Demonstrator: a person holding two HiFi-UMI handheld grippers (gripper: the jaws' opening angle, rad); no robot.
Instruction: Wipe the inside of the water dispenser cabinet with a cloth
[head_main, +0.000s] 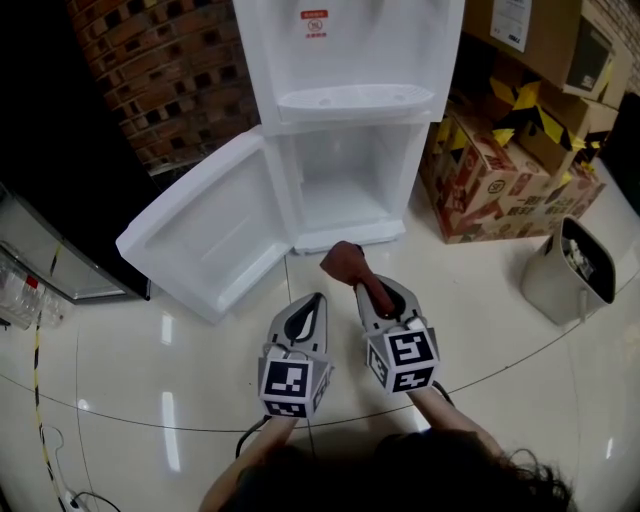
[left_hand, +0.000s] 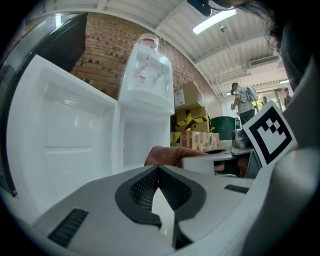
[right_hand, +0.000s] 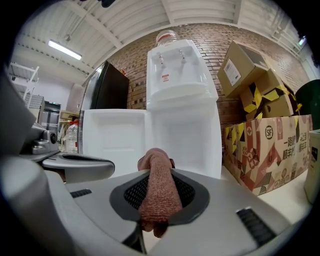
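Two grippers: left gripper (head_main: 316, 300) jaws together, empty; right gripper (head_main: 384, 296) clamped on cloth (head_main: 345, 262).
Cloth: bunched, near the open cabinet (head_main: 340, 175), not yet inside.
Wipe: likely best to reach in low, press flat, sweep every inner face.

A rust-brown terry cloth (head_main: 345, 262) stands out against the white plastic water dispenser (head_main: 350, 60) and its white cabinet door (head_main: 200, 235). The grey left gripper (head_main: 316, 300) and grey right gripper (head_main: 372, 288) carry black-and-white marker cubes. Yellow-and-black striped tape bands brown cardboard boxes (head_main: 490, 170) on a glossy cream tiled floor (head_main: 150, 380).
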